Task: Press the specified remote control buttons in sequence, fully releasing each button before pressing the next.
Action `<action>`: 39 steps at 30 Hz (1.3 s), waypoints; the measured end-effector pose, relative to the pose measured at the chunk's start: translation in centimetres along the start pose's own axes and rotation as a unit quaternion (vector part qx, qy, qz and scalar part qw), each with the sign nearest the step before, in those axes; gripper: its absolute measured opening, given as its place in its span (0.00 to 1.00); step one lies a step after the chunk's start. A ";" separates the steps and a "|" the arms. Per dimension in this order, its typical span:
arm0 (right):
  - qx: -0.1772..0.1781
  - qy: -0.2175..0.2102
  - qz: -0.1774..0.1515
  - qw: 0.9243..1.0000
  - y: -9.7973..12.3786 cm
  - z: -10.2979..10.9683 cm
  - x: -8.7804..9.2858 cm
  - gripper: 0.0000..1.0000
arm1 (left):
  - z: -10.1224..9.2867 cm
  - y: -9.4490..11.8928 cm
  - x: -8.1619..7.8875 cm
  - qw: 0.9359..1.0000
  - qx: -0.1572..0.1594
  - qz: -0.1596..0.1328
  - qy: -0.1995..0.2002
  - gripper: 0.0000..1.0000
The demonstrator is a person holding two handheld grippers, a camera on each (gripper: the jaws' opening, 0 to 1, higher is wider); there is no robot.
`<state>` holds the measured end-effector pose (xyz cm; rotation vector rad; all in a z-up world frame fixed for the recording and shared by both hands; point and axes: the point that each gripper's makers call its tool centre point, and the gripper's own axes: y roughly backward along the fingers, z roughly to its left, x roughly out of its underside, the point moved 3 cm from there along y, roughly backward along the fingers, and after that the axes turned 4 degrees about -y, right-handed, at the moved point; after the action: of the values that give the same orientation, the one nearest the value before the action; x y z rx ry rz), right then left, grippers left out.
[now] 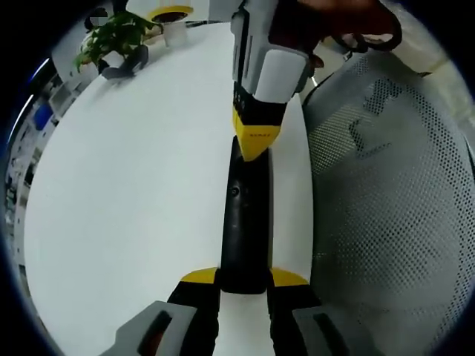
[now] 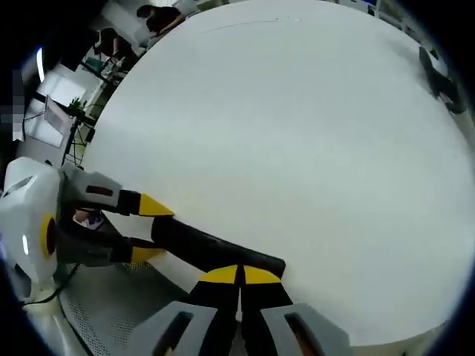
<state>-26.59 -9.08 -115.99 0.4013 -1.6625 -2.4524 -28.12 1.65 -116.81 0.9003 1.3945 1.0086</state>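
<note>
Nearest the lens in the left gripper view, the left gripper (image 1: 243, 285) has its yellow-tipped jaws clamped on the near end of the remote control (image 1: 245, 222), one jaw on each long side, so the slim black body points straight away from the camera with its button face up. That grip appears meant to steady the remote, which lies along the edge of the white table (image 1: 133, 193), just beside a grey mesh chair (image 1: 393, 185). From the far end the right gripper (image 1: 256, 141) comes down with its jaws together, forming a single yellow point that rests on the upper part of the remote; closed jaws make a narrow tip suited to pushing one button without catching its neighbours. In the right gripper view the same jaws (image 2: 239, 276) meet over the dark end of the remote (image 2: 215, 252), and the left gripper (image 2: 145, 226) holds the other end from the left. Whether the tip is pressing a button down or only touching the surface is hard to judge, since the yellow tips hide the contact point. A potted plant (image 1: 111, 41) and a yellow-rimmed object (image 1: 169, 11) stand well apart at the far side of the table, clear of the work.
</note>
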 end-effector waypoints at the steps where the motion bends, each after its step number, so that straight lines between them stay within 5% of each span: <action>1: 0.002 -0.002 0.001 1.000 0.0 0.0 0.0 0.00 | 0.0 0.0 0.0 1.000 0.000 0.000 0.000 0.22; 39: 0.008 0.027 0.006 1.000 -0.5 0.7 -1.0 0.00 | 0.0 0.0 0.0 1.000 0.001 0.012 0.000 0.22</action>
<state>-25.81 -7.95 -116.08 0.4542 -1.6586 -2.4003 -28.15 1.62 -116.81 0.9211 1.3872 1.0249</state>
